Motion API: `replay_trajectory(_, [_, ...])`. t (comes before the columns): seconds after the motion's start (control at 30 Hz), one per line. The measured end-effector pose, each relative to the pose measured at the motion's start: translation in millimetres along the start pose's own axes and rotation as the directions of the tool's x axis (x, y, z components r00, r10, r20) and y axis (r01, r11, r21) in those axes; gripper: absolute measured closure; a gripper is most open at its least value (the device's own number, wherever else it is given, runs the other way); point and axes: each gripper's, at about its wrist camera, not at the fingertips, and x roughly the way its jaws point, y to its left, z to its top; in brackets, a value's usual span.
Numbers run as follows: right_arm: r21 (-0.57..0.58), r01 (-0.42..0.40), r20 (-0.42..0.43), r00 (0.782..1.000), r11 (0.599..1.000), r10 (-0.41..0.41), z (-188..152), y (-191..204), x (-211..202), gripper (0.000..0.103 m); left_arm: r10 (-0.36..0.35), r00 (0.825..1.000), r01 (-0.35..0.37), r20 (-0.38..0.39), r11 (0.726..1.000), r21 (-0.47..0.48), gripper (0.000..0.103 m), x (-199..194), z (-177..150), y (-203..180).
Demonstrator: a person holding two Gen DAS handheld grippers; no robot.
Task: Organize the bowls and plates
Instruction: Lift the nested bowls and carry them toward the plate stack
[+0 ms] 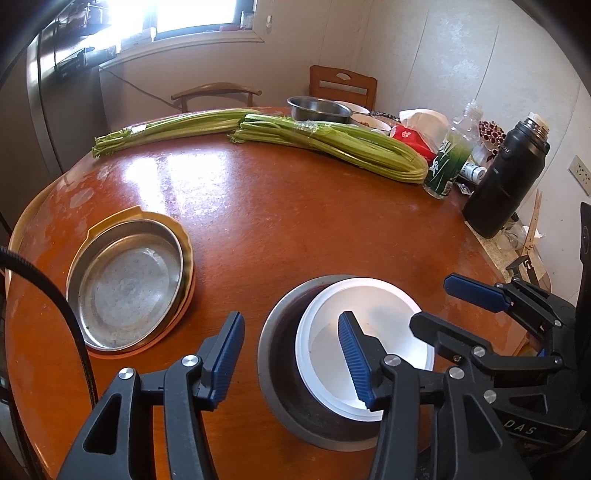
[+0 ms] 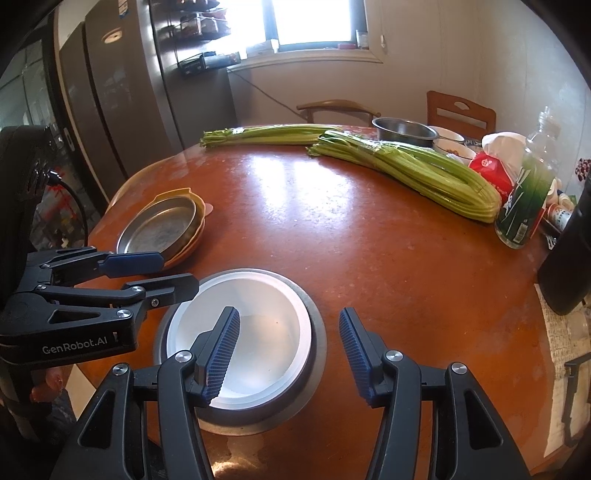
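White round bowl, nested inside a wider grey steel bowl, both at the near edge of a round reddish-brown wooden table. Off to the left on the same table, a shallow round steel plate stacked in a yellow plastic dish with a wavy rim.

Left gripper, black with ribbed blue pads, hovering above the near table edge: fingers apart, nothing clamped. One blue pad over the white bowl's interior, the other over bare wood left of the steel bowl; touching the bowl or not, cannot tell. Right gripper likewise spread, gripping nothing, its left pad above the white bowl, its right pad over bare table beside the steel rim. Each gripper visible from the side in the other's view, close by the nested bowls.

Farther back: two long bundles of green celery stalks lying across the table, a deep steel basin behind them, a red tissue pack, a clear glass bottle with a green label, and a tall black thermos flask at the right edge. Two wooden chairs against the wall, a bright window above.
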Motion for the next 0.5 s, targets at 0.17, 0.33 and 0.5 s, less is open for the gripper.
replay_trajectory(0.17, [0.009,0.001,-0.003,1.0,1.0,-0.001,1.5,-3.9,2.1,0.045,0.004,1.0,-0.004,-0.014,1.0,-0.011,0.049,4.4,1.1,4.4])
replay_trajectory(0.33, [0.035,-0.008,-0.024,1.0,0.999,0.009,1.0,-10.6,8.7,0.044,-0.011,0.999,0.01,-0.042,1.0,-0.029,0.049,11.9,0.3,10.6])
replay_trajectory(0.5, [0.058,-0.022,-0.043,0.999,0.998,0.024,-2.2,-14.9,13.3,0.044,-0.024,0.998,0.023,-0.059,1.0,-0.021,0.049,15.8,-4.0,9.6])
